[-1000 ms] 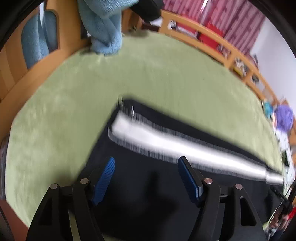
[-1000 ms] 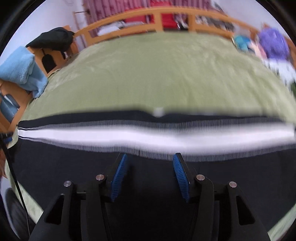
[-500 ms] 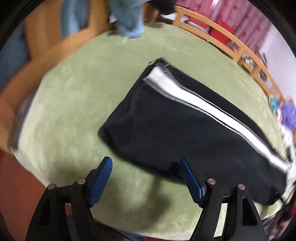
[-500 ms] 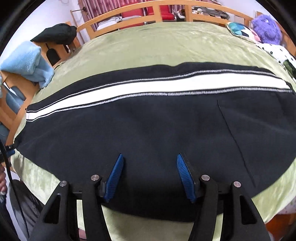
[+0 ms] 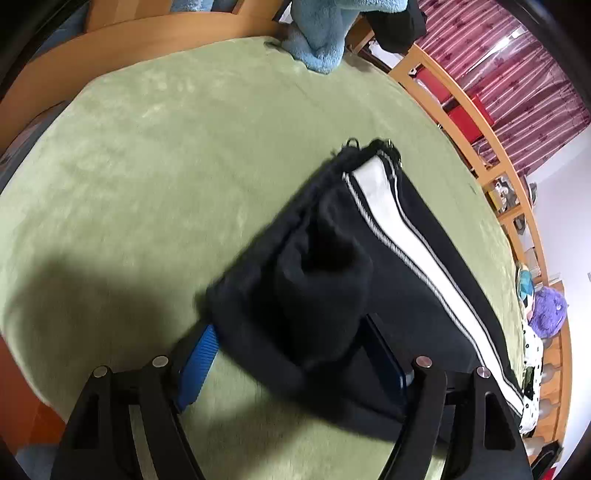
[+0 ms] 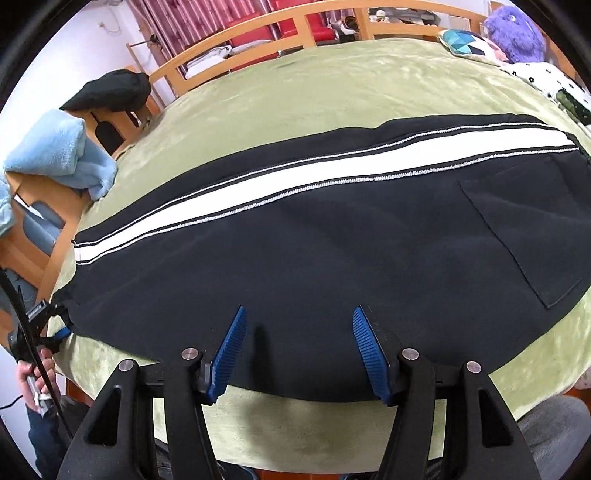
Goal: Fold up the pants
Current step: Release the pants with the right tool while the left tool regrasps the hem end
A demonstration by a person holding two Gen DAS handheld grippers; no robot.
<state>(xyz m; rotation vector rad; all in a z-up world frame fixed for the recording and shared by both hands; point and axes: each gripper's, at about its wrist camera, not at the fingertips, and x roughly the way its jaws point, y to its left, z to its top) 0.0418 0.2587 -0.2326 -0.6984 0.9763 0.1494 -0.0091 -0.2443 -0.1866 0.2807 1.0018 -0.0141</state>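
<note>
Black pants (image 6: 332, 240) with a white side stripe lie flat lengthwise on a green bed cover (image 6: 332, 81). My right gripper (image 6: 299, 347) hovers open over the middle of their near edge, and nothing sits between its blue pads. In the left wrist view, the hem end of the pants (image 5: 369, 258) is bunched up between the wide jaws of my left gripper (image 5: 295, 358). One blue pad (image 5: 199, 362) lies beside and partly under the cloth, and neither pad presses on it. The right wrist view shows the left gripper (image 6: 48, 325) at the pants' left corner.
A light blue towel (image 6: 55, 151) hangs over a wooden chair left of the bed, with a black garment (image 6: 110, 92) behind it. A wooden rail (image 5: 461, 107) lines the far side. A purple plush (image 6: 513, 29) and a pillow lie at the far right. A person's hand (image 6: 33, 376) holds the left gripper.
The left gripper came down onto the hem corner, so cloth now lies between its jaws. The right gripper drew back to the pants' near edge and its jaws widened a little.
</note>
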